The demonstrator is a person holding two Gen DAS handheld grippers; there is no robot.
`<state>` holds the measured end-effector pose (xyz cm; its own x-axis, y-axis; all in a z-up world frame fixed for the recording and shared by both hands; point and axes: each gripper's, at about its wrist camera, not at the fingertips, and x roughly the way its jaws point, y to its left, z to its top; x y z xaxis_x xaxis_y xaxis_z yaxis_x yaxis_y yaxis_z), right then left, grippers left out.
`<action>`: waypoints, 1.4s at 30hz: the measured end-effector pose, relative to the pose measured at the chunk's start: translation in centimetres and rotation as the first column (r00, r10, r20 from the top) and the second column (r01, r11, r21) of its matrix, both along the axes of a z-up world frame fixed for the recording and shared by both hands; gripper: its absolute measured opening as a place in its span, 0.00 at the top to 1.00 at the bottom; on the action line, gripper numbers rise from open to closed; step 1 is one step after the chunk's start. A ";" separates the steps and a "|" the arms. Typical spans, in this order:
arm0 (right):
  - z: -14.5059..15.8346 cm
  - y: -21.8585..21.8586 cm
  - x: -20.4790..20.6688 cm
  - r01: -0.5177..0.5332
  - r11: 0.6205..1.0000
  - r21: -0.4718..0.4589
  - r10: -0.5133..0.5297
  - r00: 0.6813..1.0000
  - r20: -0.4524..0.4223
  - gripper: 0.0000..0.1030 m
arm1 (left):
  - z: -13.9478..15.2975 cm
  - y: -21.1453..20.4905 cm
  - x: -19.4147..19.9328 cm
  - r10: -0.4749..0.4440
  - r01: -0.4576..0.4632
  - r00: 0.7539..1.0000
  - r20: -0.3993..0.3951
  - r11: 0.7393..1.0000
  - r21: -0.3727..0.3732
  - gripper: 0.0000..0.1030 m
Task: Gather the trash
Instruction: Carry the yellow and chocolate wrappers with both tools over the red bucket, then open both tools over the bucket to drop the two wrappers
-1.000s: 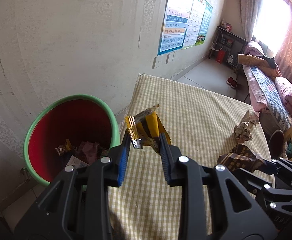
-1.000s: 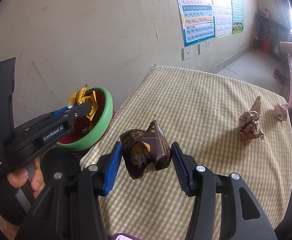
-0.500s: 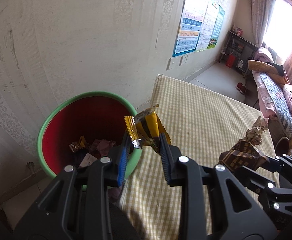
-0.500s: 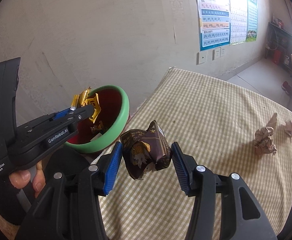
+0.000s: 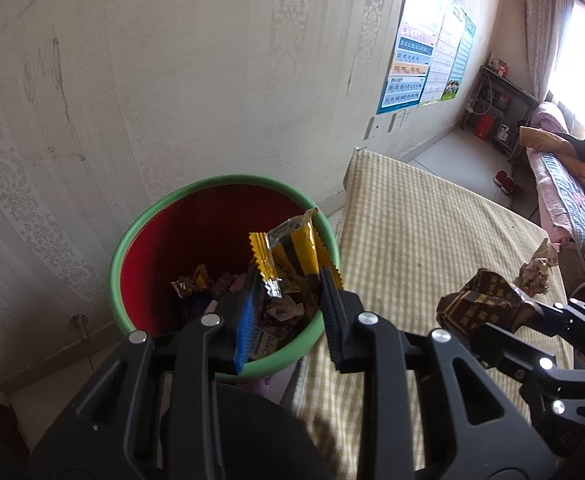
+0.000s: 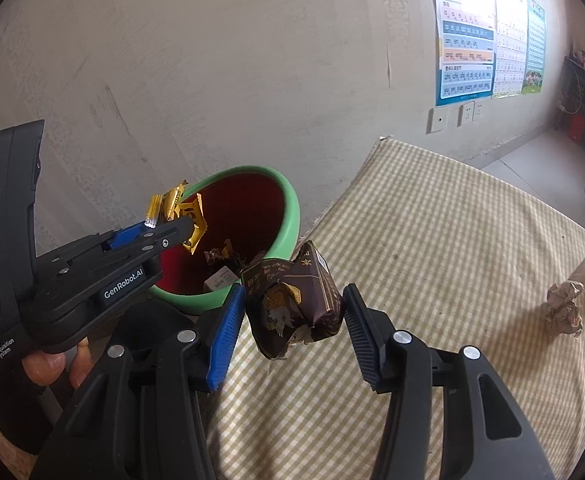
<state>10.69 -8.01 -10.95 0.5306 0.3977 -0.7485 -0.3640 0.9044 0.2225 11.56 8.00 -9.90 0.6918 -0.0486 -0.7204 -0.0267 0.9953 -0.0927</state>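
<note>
The round red bin with a green rim (image 5: 228,184) stands between the wall and the checked table's (image 5: 432,248) left edge. Over its mouth the left claw (image 5: 288,300) pinches a crinkled yellow-and-black foil wrapper (image 5: 292,248); the right claw (image 6: 292,320) clamps a crumpled brown printed packet (image 6: 292,296) above the table edge.

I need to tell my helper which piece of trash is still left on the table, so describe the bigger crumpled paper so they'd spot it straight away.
Start at the table with the checked cloth beside the green-rimmed bin. Go to the end farthest from the bin: two wads lie there, and the crumpled paper is the larger, nearer one. It is brownish-grey and bare, not glossy like the wrappers.
</note>
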 end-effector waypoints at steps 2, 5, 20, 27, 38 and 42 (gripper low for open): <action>0.0 0.4 0.2 -0.010 1.000 0.000 0.010 1.000 0.000 0.52 | -0.1 0.4 0.0 0.009 -0.009 1.000 -0.004 1.000 0.001 0.73; -0.1 1.1 0.6 -0.023 1.000 -0.002 0.023 1.000 -0.003 0.52 | -0.3 1.0 0.1 0.021 -0.021 1.000 -0.008 1.000 0.005 0.73; -0.9 4.9 3.1 -0.084 0.996 0.004 0.084 0.996 -0.016 0.52 | -1.4 5.4 1.7 0.110 -0.109 0.993 -0.042 0.993 0.042 0.72; -1.8 7.2 4.7 -0.117 0.993 0.018 0.118 0.992 -0.039 0.52 | -2.7 7.4 3.0 0.122 -0.126 0.989 -0.087 0.991 -0.041 0.72; -2.9 9.3 6.8 -0.136 0.991 0.018 0.137 0.989 -0.056 0.52 | -4.1 8.9 4.5 0.145 -0.146 0.983 -0.114 0.989 0.002 0.72; -3.1 9.7 7.2 -0.133 0.991 0.026 0.134 0.989 -0.064 0.52 | -4.3 9.3 4.7 0.151 -0.152 0.981 -0.119 0.988 0.003 0.71</action>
<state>17.88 1.72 -14.07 0.4216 0.4781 -0.7705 -0.4654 0.8433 0.2687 16.26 17.30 -14.20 0.6014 0.0458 -0.7976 -0.1884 0.9783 -0.0859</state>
